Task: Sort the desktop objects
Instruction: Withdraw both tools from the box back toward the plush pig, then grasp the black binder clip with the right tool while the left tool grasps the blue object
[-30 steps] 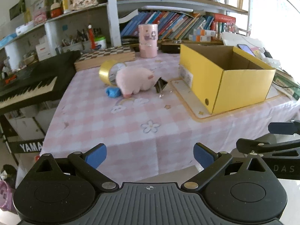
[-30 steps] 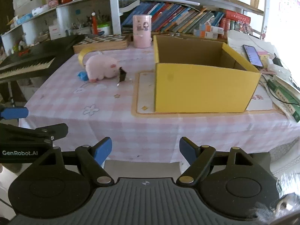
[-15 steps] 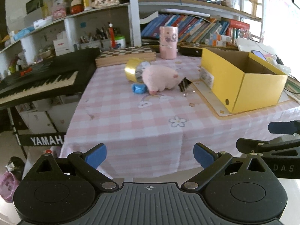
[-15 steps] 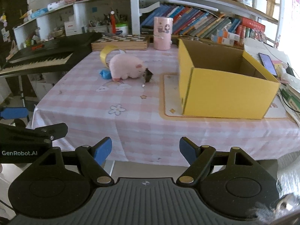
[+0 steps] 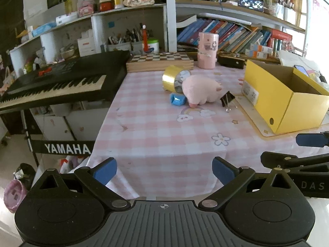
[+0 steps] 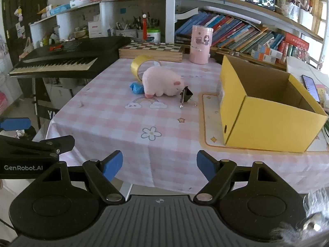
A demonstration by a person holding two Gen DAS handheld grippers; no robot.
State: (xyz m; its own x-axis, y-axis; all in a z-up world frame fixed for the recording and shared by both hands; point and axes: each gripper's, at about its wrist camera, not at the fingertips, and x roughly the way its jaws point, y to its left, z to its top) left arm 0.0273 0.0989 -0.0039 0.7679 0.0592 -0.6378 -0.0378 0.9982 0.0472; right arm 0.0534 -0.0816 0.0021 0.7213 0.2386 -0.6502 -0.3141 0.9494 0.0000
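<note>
left tongs [image 5: 164,169]: wide apart, holding nothing, hanging off the near edge of the worktop.
right tongs [image 6: 159,164]: wide apart too, holding nothing, also off the near edge.
soft pink pig toy [image 6: 161,83]: lies on the pink checked cloth on the worktop [image 6: 115,123], far ahead of both tongs, long side going left to right, nose to the right.
things around the pig: a gold ring of tape [image 6: 141,65] stands just behind it, a small blue wrapped thing [image 6: 136,87] touches its left end, a black metal paper clip [image 6: 185,95] sits just by its nose.
open yellow cardboard box [image 6: 265,107]: to the right of the pig, well apart.
which way to go: forward, a bit left for the right tongs, a bit right for the left tongs.
who is nearer: cannot tell, both look about the same. i think the right tongs sit closer to the box.
</note>
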